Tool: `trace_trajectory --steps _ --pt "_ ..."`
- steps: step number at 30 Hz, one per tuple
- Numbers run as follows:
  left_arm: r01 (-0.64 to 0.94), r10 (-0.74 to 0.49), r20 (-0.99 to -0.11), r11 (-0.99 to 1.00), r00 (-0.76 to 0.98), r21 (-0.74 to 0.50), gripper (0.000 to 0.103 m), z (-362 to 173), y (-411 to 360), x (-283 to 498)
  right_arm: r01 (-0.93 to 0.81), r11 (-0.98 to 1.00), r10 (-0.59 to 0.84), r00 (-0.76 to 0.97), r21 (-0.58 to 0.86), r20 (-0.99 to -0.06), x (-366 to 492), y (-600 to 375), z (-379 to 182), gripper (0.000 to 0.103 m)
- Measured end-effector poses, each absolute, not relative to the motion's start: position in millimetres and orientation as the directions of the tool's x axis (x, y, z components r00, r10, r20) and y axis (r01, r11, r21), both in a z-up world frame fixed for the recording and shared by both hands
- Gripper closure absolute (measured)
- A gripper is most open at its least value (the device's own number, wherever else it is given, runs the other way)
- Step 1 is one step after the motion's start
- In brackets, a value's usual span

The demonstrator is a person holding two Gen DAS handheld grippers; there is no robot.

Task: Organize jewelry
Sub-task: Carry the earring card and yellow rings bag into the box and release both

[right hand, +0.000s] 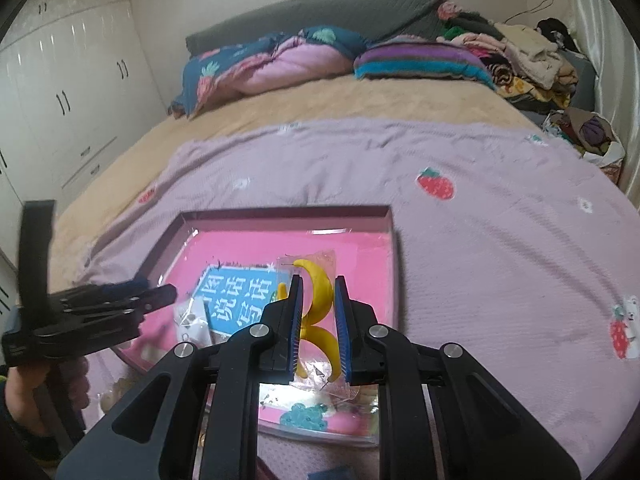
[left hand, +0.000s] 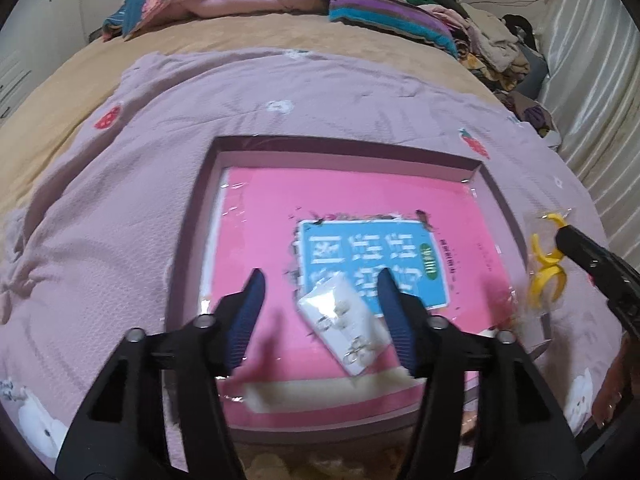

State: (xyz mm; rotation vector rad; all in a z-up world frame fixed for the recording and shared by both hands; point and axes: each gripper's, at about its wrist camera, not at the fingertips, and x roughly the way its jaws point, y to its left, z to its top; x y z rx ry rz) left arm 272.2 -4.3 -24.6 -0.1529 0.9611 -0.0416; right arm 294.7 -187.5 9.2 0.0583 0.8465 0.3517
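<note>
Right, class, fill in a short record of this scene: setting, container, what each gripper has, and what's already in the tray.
setting: bed with a lilac blanket
container: shallow tray lined in pink
left gripper: open, above a small white earring packet lying in the tray
right gripper: shut on a clear bag of yellow earrings

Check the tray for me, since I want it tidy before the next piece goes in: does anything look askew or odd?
The small white earring packet lies at a slant on the pink book in the tray, between the open left gripper fingers. The book's blue label has ragged, torn edges. The yellow earrings bag is in the shut right gripper.
</note>
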Motion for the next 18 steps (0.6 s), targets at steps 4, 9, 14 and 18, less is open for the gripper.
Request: trace_trajectory --steps 4,9,14,18 --pt "-0.063 -0.066 -0.809 0.99 0.584 -0.127 0.04 -22.7 8.1 262.2 -0.277 0.944 0.312 0.568 0.18 -0.762 302.8 -175.5 -14.6 0.088" --pt "-0.093 -0.047 -0.798 0.987 0.601 -0.128 0.026 -16.4 21.5 243.5 -0.248 0.954 0.281 0.533 0.17 -0.798 304.3 -170.2 -36.7 0.085" --pt "-0.111 -0.035 -0.776 0.985 0.63 -0.135 0.018 -2.2 27.2 226.2 -0.225 0.959 0.271 0.54 0.173 -0.797 295.9 -175.2 -34.8 0.05" --pt "-0.115 -0.037 -0.761 0.983 0.647 -0.145 0.016 10.7 26.7 211.3 -0.227 0.961 0.262 0.583 0.155 -0.769 278.0 -182.6 -17.3 0.032"
